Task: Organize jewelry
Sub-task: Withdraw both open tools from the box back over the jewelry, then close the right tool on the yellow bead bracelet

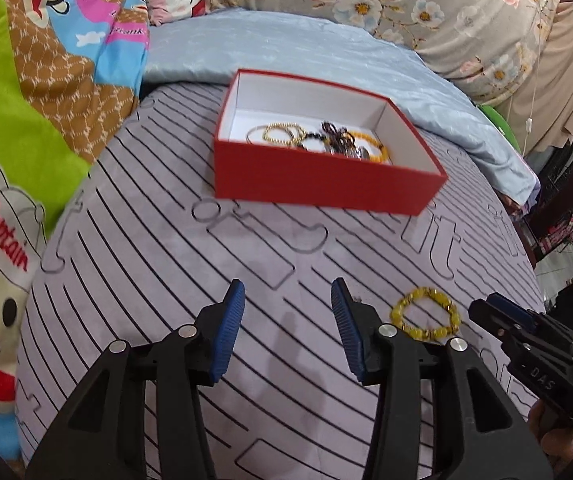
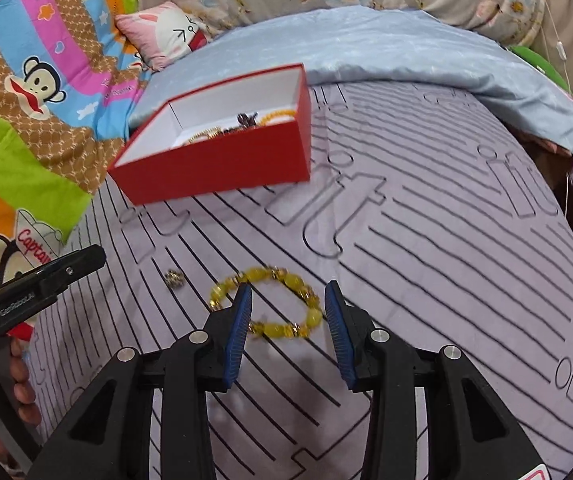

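Note:
A red box (image 1: pixel 318 182) with a white inside holds several bead bracelets (image 1: pixel 318 138); it also shows in the right wrist view (image 2: pixel 222 164). A yellow bead bracelet (image 2: pixel 270 304) lies on the grey striped cover, between the tips of my open right gripper (image 2: pixel 288 300). It also shows in the left wrist view (image 1: pixel 426 314), right of my open, empty left gripper (image 1: pixel 286 300). A small gold-toned ring-like piece (image 2: pixel 174 279) lies left of the bracelet. The right gripper shows at the right edge of the left wrist view (image 1: pixel 498 312).
The grey striped cover (image 2: pixel 446 260) lies on a bed. A light blue quilt (image 1: pixel 326 48) and a floral pillow (image 1: pixel 466 12) lie behind the box. A cartoon-print blanket (image 1: pixel 46 60) is at the left. The bed's edge drops off at the right.

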Demonstrator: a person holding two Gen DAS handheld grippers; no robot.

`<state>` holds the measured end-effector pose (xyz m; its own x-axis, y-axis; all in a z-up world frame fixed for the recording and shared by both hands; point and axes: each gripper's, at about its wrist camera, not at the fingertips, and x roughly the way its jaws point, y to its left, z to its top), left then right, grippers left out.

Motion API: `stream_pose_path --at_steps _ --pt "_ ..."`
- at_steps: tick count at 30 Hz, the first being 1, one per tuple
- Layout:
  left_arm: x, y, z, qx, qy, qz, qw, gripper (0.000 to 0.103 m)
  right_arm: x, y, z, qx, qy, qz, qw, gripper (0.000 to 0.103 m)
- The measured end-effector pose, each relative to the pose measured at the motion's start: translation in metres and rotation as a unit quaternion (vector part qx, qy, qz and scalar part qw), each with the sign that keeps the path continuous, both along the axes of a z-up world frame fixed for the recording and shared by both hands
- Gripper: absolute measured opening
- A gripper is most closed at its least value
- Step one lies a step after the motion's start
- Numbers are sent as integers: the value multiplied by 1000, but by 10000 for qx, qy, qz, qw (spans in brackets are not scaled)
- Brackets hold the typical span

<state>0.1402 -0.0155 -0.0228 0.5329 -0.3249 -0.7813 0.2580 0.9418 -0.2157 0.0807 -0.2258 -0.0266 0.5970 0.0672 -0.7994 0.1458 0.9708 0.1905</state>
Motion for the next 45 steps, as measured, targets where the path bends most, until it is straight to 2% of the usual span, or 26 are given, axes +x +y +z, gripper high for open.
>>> stream_pose_path --at_steps 13,18,22,27,36,42,44,45 --pt "-13 -13 -19 47 263 -146 9995 43 13 2 -27 -80 197 -63 9998 36" --pt "-12 -19 -20 47 263 -193 9995 43 16 2 -31 -153 239 -70 9996 25" --pt "-8 -26 -26 75 305 -288 9991 44 15 1 -32 -266 286 -106 9992 9" --pt "-4 -41 -35 73 301 -463 9984 44 8 -3 -32 -194 327 -158 9992 9" --pt "4 -56 -41 222 127 -474 9985 43 -2 -2 -32 -76 400 -179 9990 9" --pt "5 -60 -42 282 106 -501 9983 26 -2 0 -32 -21 416 -152 9990 9" --pt "4 -60 -42 244 137 -551 9981 16 -2 1 -32 52 422 -124 9990 9" --pt "5 -60 -42 245 145 -554 9981 16 -1 2 -32 69 424 -108 9990 9"
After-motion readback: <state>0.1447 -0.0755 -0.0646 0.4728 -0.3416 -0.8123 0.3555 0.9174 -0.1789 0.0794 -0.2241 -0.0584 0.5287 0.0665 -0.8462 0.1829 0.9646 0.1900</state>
